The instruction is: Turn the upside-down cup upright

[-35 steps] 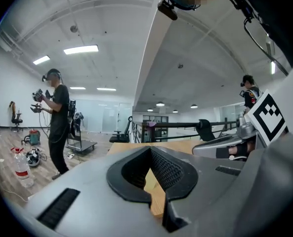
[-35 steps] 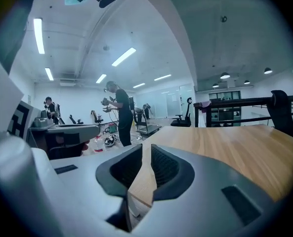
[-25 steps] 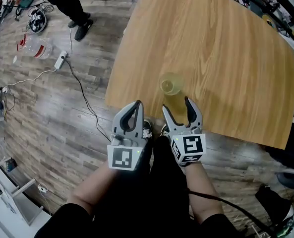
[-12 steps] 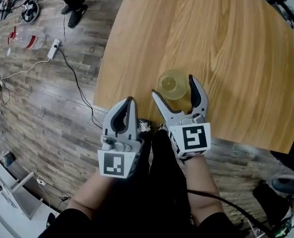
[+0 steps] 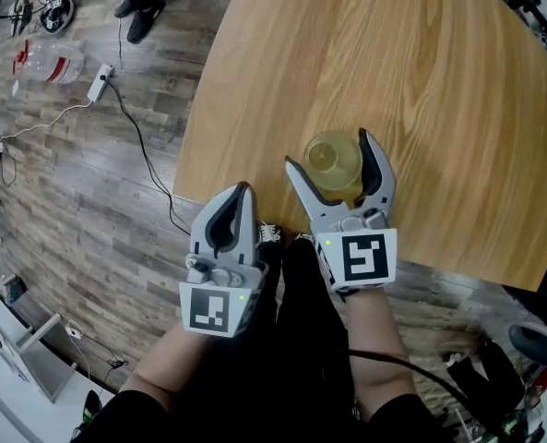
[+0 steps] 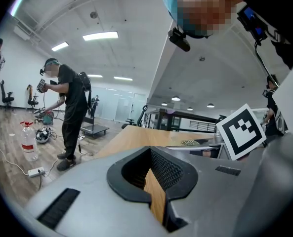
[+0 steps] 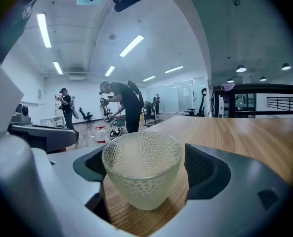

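Observation:
A small dimpled pale-yellow glass cup stands on the wooden table near its front edge. In the right gripper view the cup has its wide rim uppermost and its narrow base on the wood. My right gripper is open; its jaws have just been opening and now stand on either side of the cup, with no pad pressing on it. My left gripper is shut and empty, to the left of the right one, just off the table's edge over the floor. In its own view the left gripper has its jaws closed together.
The table's front edge runs just under both grippers. On the wood-plank floor to the left lie a power strip with cables and a plastic bottle. A person's shoes stand at the top left. People stand farther off.
The right gripper moved forward over the table and its jaws spread wider, coming round the cup. The left gripper sank a little and stayed shut.

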A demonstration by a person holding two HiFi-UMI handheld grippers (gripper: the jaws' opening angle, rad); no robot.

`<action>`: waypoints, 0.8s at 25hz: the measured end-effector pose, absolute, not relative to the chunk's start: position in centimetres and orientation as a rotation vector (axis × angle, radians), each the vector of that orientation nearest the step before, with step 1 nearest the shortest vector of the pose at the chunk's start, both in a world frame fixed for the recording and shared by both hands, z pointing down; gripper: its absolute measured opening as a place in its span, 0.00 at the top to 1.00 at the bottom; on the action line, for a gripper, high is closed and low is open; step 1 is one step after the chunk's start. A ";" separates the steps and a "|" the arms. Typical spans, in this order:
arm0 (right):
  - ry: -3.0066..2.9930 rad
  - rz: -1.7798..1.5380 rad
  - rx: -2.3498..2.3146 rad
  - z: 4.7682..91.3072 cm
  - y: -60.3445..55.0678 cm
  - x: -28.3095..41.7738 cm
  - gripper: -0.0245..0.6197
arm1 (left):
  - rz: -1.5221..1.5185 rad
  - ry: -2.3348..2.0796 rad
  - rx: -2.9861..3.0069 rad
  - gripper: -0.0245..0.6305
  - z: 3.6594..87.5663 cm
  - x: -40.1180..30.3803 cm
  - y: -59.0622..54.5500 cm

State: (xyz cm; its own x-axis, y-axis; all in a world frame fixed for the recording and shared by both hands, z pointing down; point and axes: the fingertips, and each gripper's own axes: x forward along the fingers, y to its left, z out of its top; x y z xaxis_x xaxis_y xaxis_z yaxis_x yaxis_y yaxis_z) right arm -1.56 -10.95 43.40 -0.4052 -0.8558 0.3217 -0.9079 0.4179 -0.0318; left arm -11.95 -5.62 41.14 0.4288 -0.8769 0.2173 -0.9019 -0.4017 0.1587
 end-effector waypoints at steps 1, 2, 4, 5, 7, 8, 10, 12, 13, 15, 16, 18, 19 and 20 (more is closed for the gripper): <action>-2.414 0.284 1.542 43.5 -11.1 -1.5 0.35 | 0.146 -1.546 2.432 0.95 41.3 -12.0 -5.6; -2.408 0.278 1.541 43.6 -11.1 -1.5 0.35 | 0.147 -1.544 2.430 0.95 41.4 -12.0 -5.5; -2.399 0.275 1.541 43.8 -11.2 -1.6 0.35 | 0.145 -1.539 2.428 0.95 41.7 -12.1 -5.5; -2.395 0.276 1.544 43.8 -11.3 -1.6 0.35 | 0.144 -1.536 2.430 0.95 41.7 -12.1 -5.5; -2.387 0.276 1.556 43.5 -11.3 -1.4 0.35 | 0.146 -1.525 2.443 0.95 41.3 -11.9 -5.6; -2.383 0.279 1.562 43.3 -11.3 -1.3 0.35 | 0.147 -1.519 2.452 0.95 41.0 -11.8 -5.7; -2.379 0.282 1.573 43.0 -11.1 -0.9 0.35 | 0.150 -1.510 2.475 0.95 40.5 -11.3 -5.9; -2.372 0.278 1.583 43.0 -10.9 -0.6 0.35 | 0.154 -1.502 2.497 0.95 40.6 -10.8 -6.0; -2.370 0.277 1.591 43.0 -10.8 -0.5 0.35 | 0.155 -1.496 2.506 0.95 40.8 -10.6 -6.1; -2.378 0.278 1.611 42.6 -10.6 0.0 0.35 | 0.156 -1.480 2.525 0.95 41.2 -10.1 -6.3; -2.390 0.289 1.625 42.2 -10.6 0.3 0.35 | 0.157 -1.467 2.536 0.95 41.3 -9.8 -6.3; -2.428 0.352 1.652 41.0 -10.4 1.1 0.35 | 0.158 -1.420 2.566 0.95 41.4 -8.9 -6.2; -2.454 0.405 1.665 40.3 -10.3 1.5 0.35 | 0.157 -1.383 2.586 0.95 41.4 -8.3 -6.1; -2.481 0.466 1.674 39.5 -10.2 2.0 0.35 | 0.156 -1.340 2.608 0.93 41.4 -7.6 -5.9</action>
